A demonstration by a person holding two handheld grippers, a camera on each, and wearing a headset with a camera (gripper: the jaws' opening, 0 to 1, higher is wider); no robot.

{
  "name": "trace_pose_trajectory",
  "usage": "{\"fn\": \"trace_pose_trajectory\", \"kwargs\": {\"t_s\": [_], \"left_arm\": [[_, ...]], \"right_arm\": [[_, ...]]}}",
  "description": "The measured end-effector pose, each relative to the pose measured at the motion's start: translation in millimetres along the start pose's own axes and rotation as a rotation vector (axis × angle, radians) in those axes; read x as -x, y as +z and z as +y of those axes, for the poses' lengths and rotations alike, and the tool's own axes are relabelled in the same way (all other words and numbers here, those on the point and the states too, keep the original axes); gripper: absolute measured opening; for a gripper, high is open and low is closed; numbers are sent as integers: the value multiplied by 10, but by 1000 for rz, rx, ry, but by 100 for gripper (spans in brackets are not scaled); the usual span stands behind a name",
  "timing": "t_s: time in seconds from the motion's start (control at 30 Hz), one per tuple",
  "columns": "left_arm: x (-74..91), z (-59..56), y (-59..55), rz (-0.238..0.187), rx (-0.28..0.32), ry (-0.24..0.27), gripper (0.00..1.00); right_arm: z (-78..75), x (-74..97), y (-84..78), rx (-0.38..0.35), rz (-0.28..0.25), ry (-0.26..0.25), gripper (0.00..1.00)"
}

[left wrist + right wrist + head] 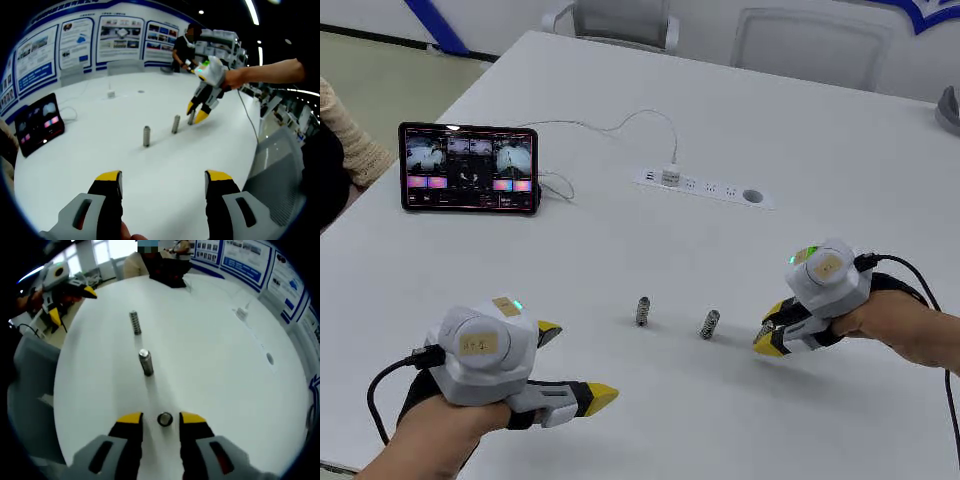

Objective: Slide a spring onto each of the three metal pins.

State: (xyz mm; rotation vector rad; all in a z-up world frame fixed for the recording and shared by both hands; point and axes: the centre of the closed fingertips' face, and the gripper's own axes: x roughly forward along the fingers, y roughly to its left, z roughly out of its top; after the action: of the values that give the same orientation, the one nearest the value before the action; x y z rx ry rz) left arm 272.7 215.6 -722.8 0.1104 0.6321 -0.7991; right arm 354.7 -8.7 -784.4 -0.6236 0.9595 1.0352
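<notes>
Right hand-held gripper [161, 418], jaws slightly apart, straddles 1 pin [165, 420] with gaps either side.

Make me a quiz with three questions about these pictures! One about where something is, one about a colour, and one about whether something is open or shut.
1. Where is the tablet?
A. Between the two grippers
B. On the left part of the table, standing propped up
C. Lying on the power strip

2. What colour are the grippers' fingertips?
A. Red
B. Blue
C. Yellow

3. How are the fingers of the left gripper?
A. Wide apart, with nothing between them
B. Shut on a spring
C. Shut on a cable

Answers: 1 B, as the head view shows the lit screen at the left. 2 C, as all views show yellow tips. 3 A, as the left gripper view shows bare table between the fingers.
</notes>
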Motion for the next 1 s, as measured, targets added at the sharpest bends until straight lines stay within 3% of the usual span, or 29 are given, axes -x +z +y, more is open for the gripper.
{"fn": "trace_pose_trajectory", "kwargs": {"t_s": [0.17,0.53,1.0], "left_arm": [[-13,-8,5,-2,-5,-6,68],[-38,-7,23,-11,-11,-18,68],[-56,33,87,-25,-15,-23,69]], "right_arm": [[12,45,-76,-46,-18,-19,41],[16,154,-170,-174,-100,-62,47],[18,325,-126,-346,-272,-122,53]]}}
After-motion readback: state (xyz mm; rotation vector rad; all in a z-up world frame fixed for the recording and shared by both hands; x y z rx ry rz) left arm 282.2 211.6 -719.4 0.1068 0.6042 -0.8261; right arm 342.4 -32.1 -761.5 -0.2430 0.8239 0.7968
